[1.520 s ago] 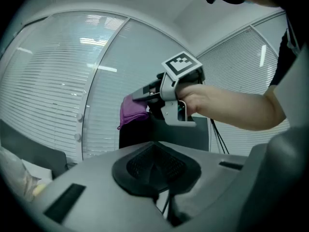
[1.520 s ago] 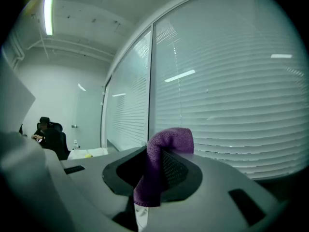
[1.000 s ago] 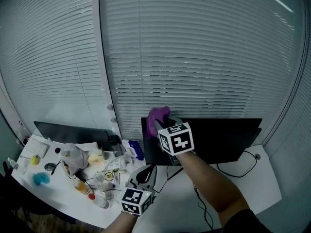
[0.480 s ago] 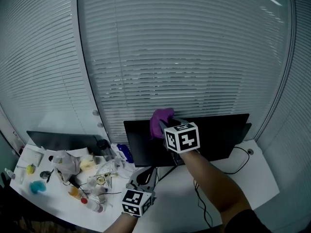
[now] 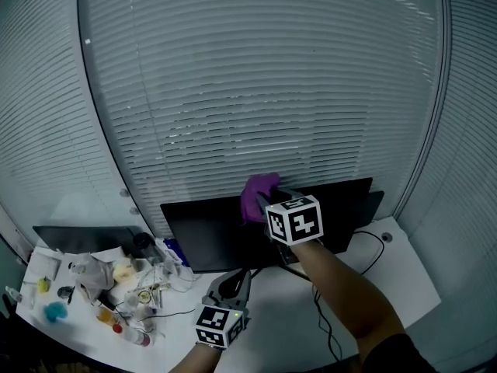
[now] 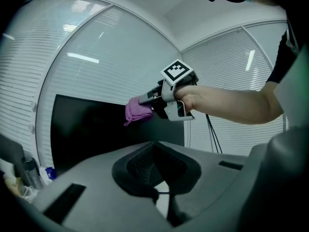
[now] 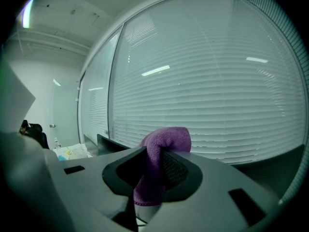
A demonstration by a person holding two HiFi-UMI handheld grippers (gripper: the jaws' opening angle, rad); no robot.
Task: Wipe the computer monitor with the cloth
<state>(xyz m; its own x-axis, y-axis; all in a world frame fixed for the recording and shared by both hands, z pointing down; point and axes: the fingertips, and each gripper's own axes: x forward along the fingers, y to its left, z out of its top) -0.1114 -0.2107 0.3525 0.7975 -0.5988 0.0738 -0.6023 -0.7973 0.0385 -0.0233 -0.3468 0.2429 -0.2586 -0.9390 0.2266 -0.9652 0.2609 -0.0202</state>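
Cloth: purple, crumpled, bunched into a lump. It is pinched between the jaws of the right gripper, its bulk protruding past the tips, at the top edge of the monitor. Left gripper: jaws together, nothing between them, held low below the monitor.

The monitor stands at the back of the bench, just in front of the window blinds. The cloth sits at the monitor's top edge, near its middle, in the right tongs, which reach in from the front. The left tongs hang lower, before the monitor's foot. A second screen stands to the left, with small clutter on the bench before it. A cable loops on the bench by the monitor's right end.
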